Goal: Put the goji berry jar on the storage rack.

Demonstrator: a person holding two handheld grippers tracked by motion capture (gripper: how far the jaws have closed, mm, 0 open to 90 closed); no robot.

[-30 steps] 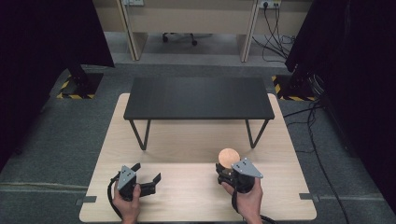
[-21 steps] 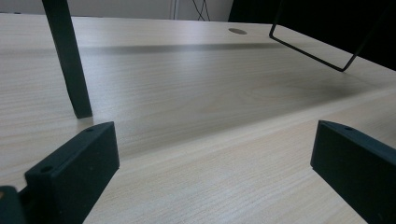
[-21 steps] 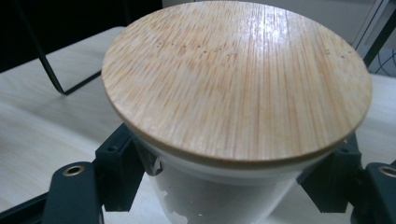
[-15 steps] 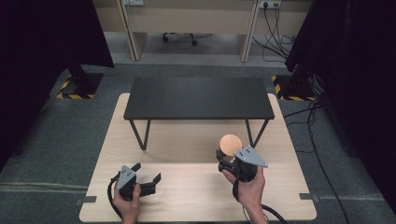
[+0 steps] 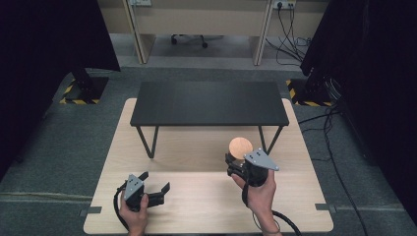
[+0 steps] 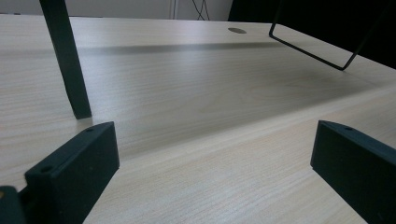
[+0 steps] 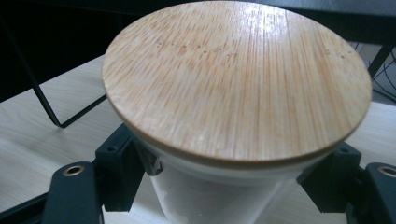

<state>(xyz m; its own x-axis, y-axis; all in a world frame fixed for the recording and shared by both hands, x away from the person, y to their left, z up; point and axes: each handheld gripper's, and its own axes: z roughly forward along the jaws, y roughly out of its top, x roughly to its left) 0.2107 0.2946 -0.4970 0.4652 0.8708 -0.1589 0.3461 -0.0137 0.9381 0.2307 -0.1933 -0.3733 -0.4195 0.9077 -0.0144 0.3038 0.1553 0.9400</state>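
Note:
A white container point(image 7: 205, 200) with a round bamboo lid point(image 5: 241, 146) is held upright a little above the light wooden table point(image 5: 196, 206). My right gripper point(image 5: 237, 162) is shut on its white body just under the lid point(image 7: 233, 79), with black fingers point(image 7: 116, 172) pressing on both sides. At the front left of the table my left gripper point(image 5: 156, 181) rests low and open. Its two fingers point(image 6: 74, 177) stand wide apart with bare wood between them.
A low black table point(image 5: 209, 103) on thin wire legs stands on the far half of the wooden table, just beyond the held container. One black leg point(image 6: 67, 60) is close ahead of the left gripper. Grey floor and cables point(image 5: 334, 147) surround the table.
The right gripper has risen with the lidded container and drifted slightly toward the black table. The left gripper has stayed in place.

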